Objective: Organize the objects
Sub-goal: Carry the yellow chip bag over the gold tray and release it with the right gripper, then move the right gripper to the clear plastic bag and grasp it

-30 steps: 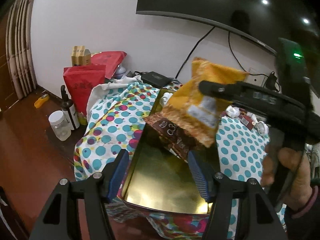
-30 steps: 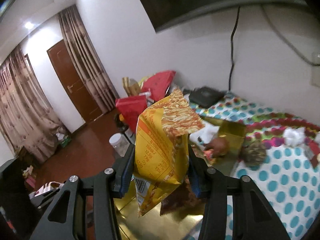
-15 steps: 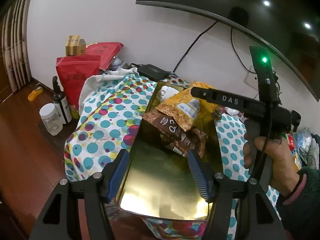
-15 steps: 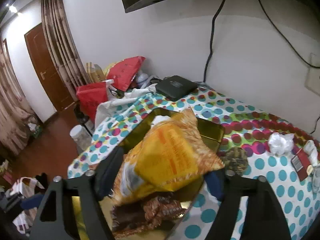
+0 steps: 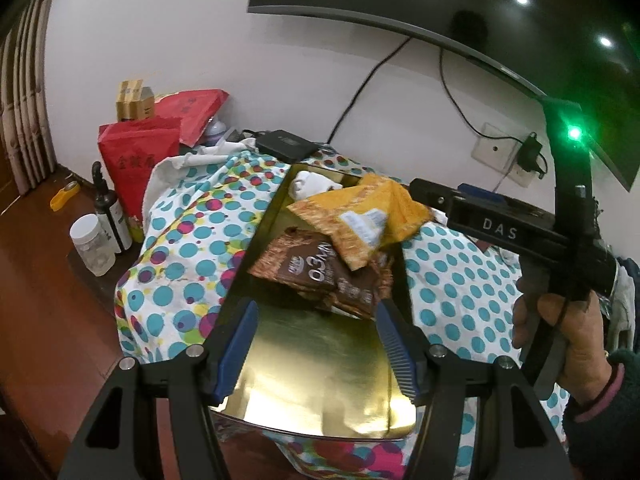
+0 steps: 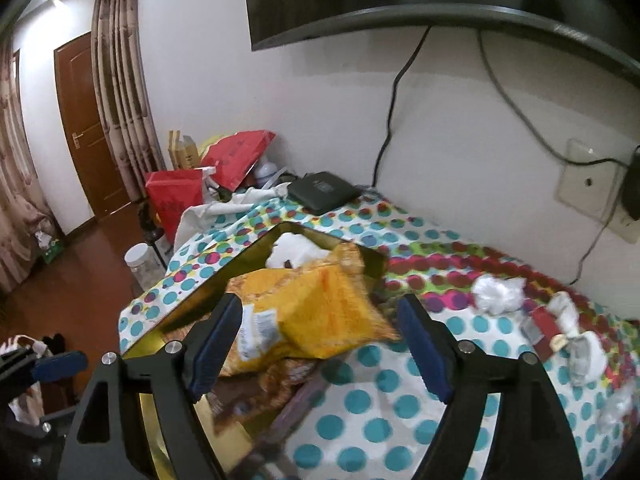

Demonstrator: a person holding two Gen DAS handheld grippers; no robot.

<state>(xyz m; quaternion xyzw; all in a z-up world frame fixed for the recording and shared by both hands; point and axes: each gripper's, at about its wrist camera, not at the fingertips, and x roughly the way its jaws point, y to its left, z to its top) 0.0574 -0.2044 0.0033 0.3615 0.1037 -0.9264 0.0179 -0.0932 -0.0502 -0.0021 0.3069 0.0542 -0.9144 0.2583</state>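
From the left wrist camera, the left gripper (image 5: 316, 344) hangs with its blue-padded jaws spread wide and nothing between them, poised over the bare near end of the shallow gold metal tray (image 5: 320, 380). The tray rests on a polka-dot cloth-covered table (image 5: 188, 248). In the tray's middle lies a crinkled brown foil snack packet (image 5: 316, 276), and partly on top of it, toward the far end, the yellow-orange snack bag (image 5: 356, 216). A crumpled white wrapper (image 5: 312, 184) sits at the tray's far end. At the right, a hand (image 5: 560, 340) holds the black right gripper, whose front end reaches over the tray's right rim beside the yellow bag — its fingertips are hidden here.

From the right wrist camera, the right gripper (image 6: 320, 344) has just been opening; its jaws stand apart with the yellow-orange bag lying loose between them, the pads not pressing on it. The bag rests in the gold tray, over the brown packet (image 6: 264, 380). A black flat box (image 6: 324, 192) sits on the cloth near the wall — crumpled white plastic (image 6: 498, 294) lies farther right.
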